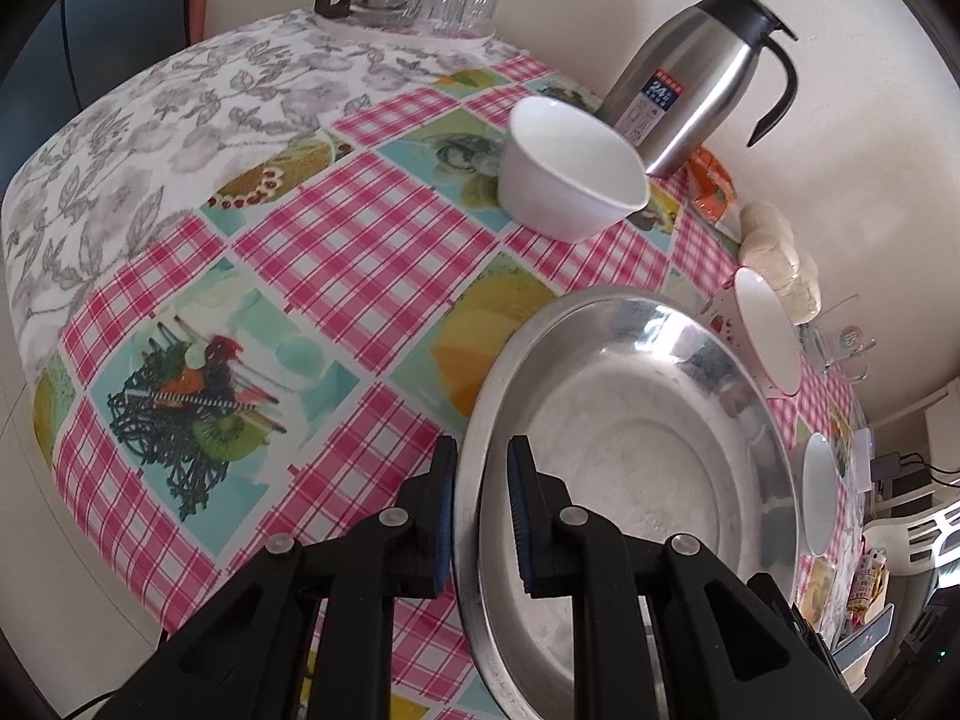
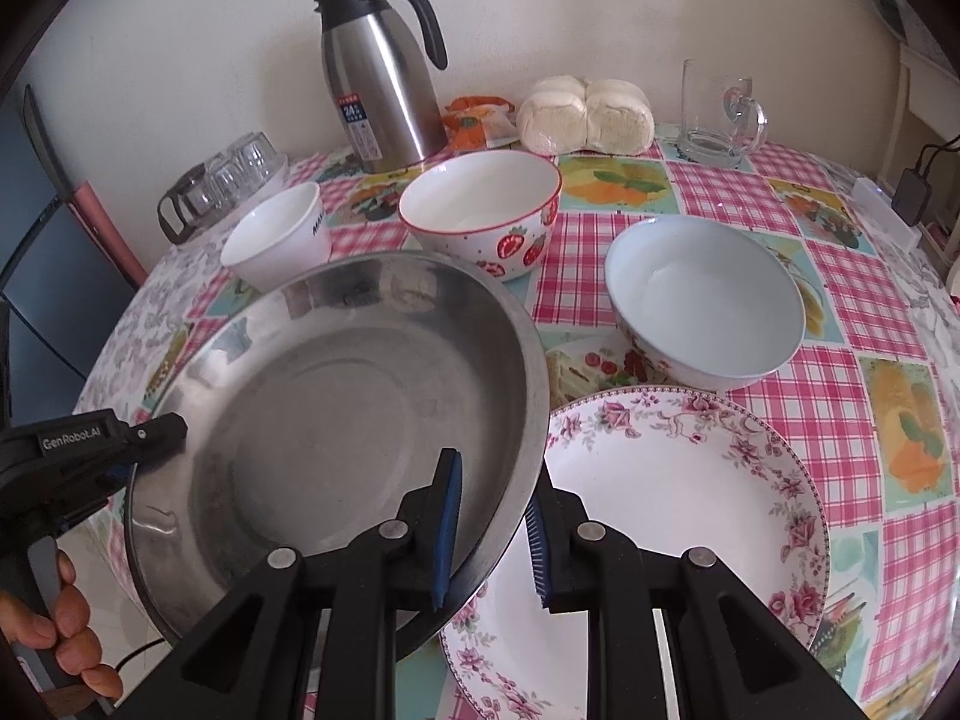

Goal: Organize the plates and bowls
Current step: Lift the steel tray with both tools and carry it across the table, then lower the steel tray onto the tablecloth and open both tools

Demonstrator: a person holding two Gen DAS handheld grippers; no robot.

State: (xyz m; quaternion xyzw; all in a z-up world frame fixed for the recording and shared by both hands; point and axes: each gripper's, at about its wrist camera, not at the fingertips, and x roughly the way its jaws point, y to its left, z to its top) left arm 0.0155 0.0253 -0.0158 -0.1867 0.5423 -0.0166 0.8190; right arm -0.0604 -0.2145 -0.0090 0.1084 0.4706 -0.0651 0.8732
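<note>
We hold the steel plate (image 2: 336, 396) pinched at both rims, left gripper (image 1: 480, 516) and right gripper (image 2: 492, 534); the floral plate (image 2: 678, 516) lies at 3 o'clock, right gripper nearer.

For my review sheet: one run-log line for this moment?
left gripper: shut on steel basin rim | right gripper: shut on opposite rim | basin overlaps floral plate

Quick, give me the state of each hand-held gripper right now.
Left hand-held gripper: shut on the rim of the steel basin.
Right hand-held gripper: shut on the opposite rim of the same steel basin.
</note>
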